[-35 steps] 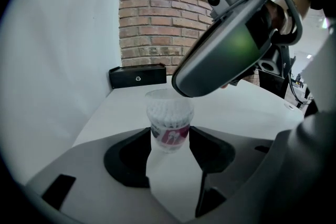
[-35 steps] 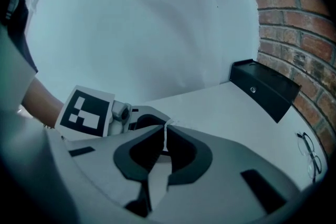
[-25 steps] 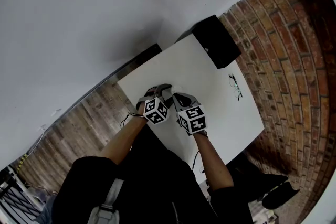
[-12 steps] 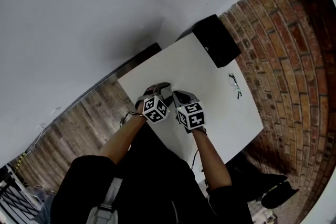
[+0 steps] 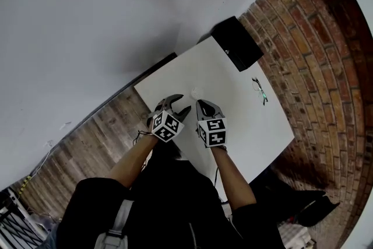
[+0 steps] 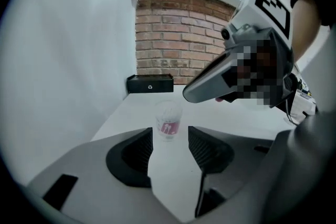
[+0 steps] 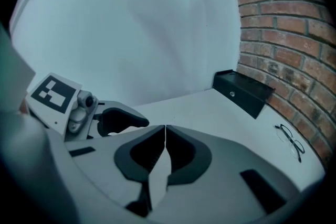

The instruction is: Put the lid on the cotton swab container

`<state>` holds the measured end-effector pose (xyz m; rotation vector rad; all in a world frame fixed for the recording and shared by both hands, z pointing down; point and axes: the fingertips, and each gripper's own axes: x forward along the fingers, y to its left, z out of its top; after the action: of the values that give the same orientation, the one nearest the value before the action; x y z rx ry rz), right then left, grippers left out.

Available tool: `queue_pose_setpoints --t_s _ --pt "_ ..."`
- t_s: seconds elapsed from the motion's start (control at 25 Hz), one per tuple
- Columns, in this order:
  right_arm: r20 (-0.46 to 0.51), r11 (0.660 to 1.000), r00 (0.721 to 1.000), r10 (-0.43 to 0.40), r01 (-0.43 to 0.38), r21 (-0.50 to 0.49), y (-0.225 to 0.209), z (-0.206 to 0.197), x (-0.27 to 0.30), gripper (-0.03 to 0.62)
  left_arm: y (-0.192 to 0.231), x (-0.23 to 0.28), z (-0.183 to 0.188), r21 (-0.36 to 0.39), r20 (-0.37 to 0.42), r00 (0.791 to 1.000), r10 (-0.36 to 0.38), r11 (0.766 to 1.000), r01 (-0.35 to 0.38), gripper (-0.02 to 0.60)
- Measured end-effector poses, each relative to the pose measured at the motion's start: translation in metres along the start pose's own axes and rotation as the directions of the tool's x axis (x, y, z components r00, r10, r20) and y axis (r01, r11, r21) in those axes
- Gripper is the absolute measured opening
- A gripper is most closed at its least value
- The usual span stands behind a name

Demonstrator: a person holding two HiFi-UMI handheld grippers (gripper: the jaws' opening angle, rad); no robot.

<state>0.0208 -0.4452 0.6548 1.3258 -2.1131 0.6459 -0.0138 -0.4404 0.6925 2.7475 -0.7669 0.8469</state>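
**Markings.** The cotton swab container carries a pink label with white marks that are too small to read. The black box bears a small round emblem, also illegible. Each gripper carries one cube of black-and-white square markers.

**Count.** One container, one black box, one pair of glasses, two grippers.

**Positions.** The container stands upright on the white bench, about midway along its left edge and well clear of the other items. Whether a lid sits on it cannot be made out. The black box occupies the far corner. The glasses lie beside the edge along the brick wall.

**Hands.** Both forearms reach in over the near corner, with the grippers side by side and angled forward and down toward the container.

**Jaws.** The left gripper has its jaws wide apart and holds nothing; the container stands beyond them, in line with the gap. The right gripper has its jaws closed tip to tip and empty.
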Motion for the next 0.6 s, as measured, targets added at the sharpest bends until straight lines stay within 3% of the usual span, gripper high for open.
queue_pose_setpoints --t_s 0.16,0.28,0.4,0.48,0.6 --pt "0.086 0.997 0.995 -0.059 0.055 0.048 0.003 -0.003 -0.036 0.025 -0.006 -0.033 0.006 -0.017 0.054 0.995 0.085 0.996 -0.084 0.174" --pt "0.156 0.992 0.981 -0.114 0.103 0.075 0.01 -0.007 -0.071 0.025 -0.015 -0.062 0.012 -0.045 0.087 0.985 0.146 0.989 -0.143 0.091" --pt "0.234 0.982 0.956 -0.175 0.153 0.11 0.017 -0.013 -0.108 0.025 -0.031 -0.089 0.012 -0.127 0.092 0.98 0.175 0.979 -0.162 0.032" --pt "0.283 0.975 0.935 -0.213 0.185 0.126 0.022 -0.018 -0.134 0.025 -0.046 -0.106 0.014 -0.165 0.094 0.978 0.187 0.972 -0.17 0.02" --pt "0.324 0.968 0.916 -0.239 0.196 0.158 0.03 -0.031 -0.169 0.023 -0.076 -0.125 0.024 -0.155 0.116 0.974 0.195 0.972 -0.176 0.018"
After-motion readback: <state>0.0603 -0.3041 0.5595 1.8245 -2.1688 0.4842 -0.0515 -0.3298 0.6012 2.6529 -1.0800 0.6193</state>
